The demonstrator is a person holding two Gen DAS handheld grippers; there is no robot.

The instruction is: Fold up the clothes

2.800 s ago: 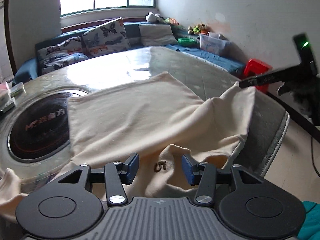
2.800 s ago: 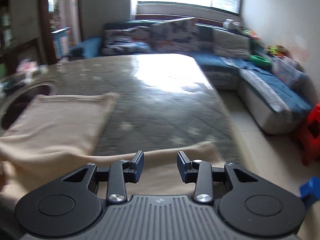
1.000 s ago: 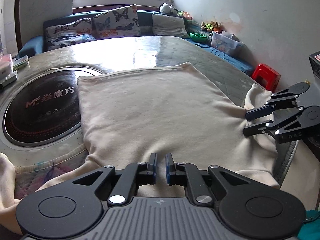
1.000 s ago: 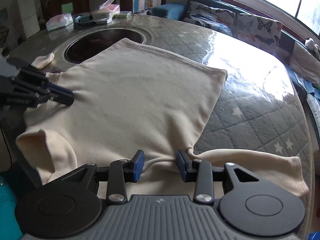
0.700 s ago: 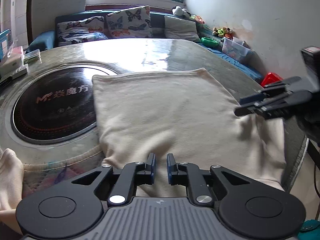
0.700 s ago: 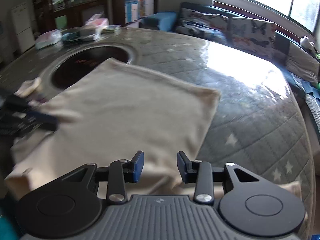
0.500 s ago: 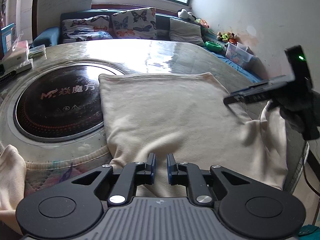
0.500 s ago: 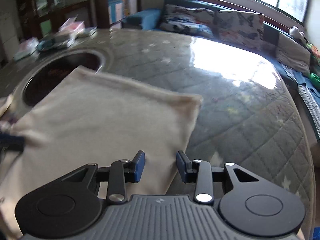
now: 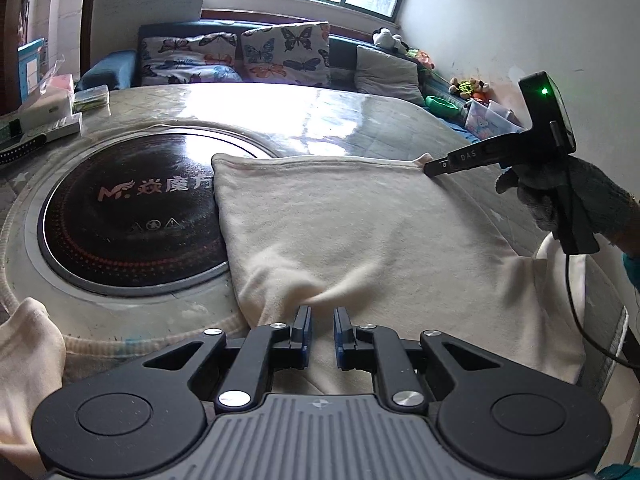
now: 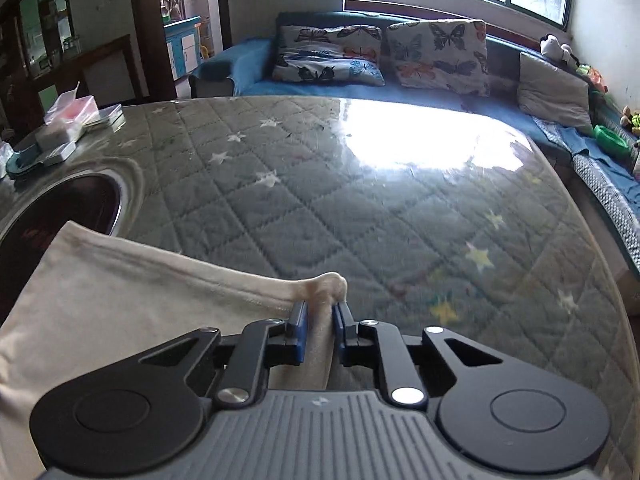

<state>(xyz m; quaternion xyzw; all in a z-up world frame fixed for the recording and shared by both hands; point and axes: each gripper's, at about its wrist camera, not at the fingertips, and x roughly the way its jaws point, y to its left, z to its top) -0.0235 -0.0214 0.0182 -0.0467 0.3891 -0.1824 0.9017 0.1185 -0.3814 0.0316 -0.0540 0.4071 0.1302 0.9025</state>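
Observation:
A cream sweatshirt [image 9: 360, 232] lies spread on the round table, its hem at the far side. My left gripper [image 9: 320, 322] is shut on a pinch of the cloth at the near edge. My right gripper [image 10: 319, 320] is shut on the far right hem corner [image 10: 330, 282]; in the left wrist view its tips [image 9: 430, 168] sit at that corner. One cream sleeve [image 9: 24, 344] hangs off the near left, another [image 9: 560, 256] at the right edge.
A black round hotplate [image 9: 132, 216] is set in the quilted grey table top [image 10: 360, 208], partly under the sweatshirt. Boxes and tissue packs [image 10: 68, 120] sit at the table's far left. A blue sofa with butterfly cushions [image 10: 380, 52] stands behind.
My right gripper has moved from the near sleeve side out to the far right hem corner and shut on it. My left gripper stays shut on the near edge.

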